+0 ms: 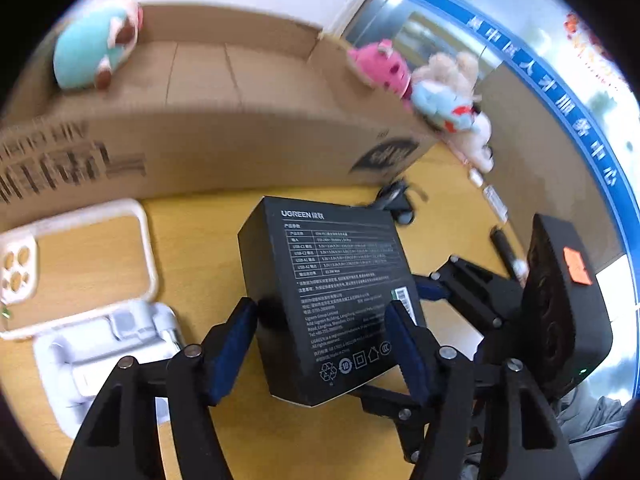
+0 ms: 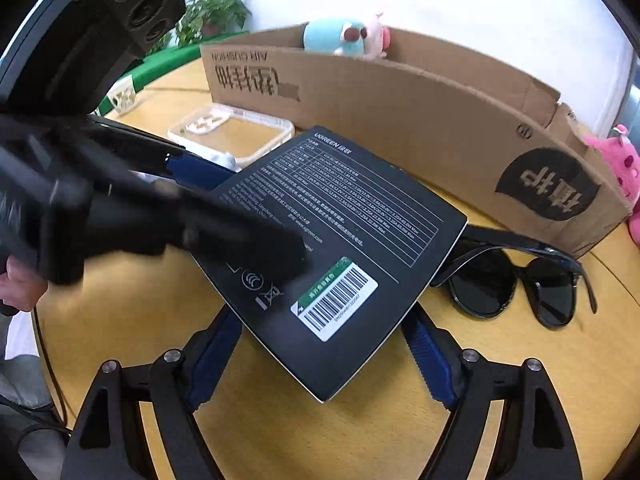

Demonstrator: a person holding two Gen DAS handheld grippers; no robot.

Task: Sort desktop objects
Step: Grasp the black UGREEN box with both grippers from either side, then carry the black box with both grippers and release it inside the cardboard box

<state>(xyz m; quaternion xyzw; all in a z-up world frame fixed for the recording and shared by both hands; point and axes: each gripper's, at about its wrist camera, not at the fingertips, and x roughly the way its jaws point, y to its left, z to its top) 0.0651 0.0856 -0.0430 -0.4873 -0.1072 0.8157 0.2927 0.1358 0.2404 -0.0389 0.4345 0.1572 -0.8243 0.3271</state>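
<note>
A: While your left gripper (image 1: 320,340) clamps the black box (image 1: 332,296), what's printed?
B: "UGREEN", spec table, barcode sticker (image 2: 335,299). Box held above the table (image 2: 256,420); your right gripper (image 2: 324,356) spread wide beneath it, gripping nothing. Carton (image 2: 400,120) reads "AIR CUSHION".

We see the UGREEN box (image 2: 336,240) at frame centre on the table (image 2: 520,380), the sunglasses (image 2: 520,280) just right of it. The cardboard box (image 2: 400,120) spans the upper frame behind both, a plush toy (image 2: 344,36) inside it at top. The phone case (image 2: 240,132) lies upper left of the UGREEN box.
</note>
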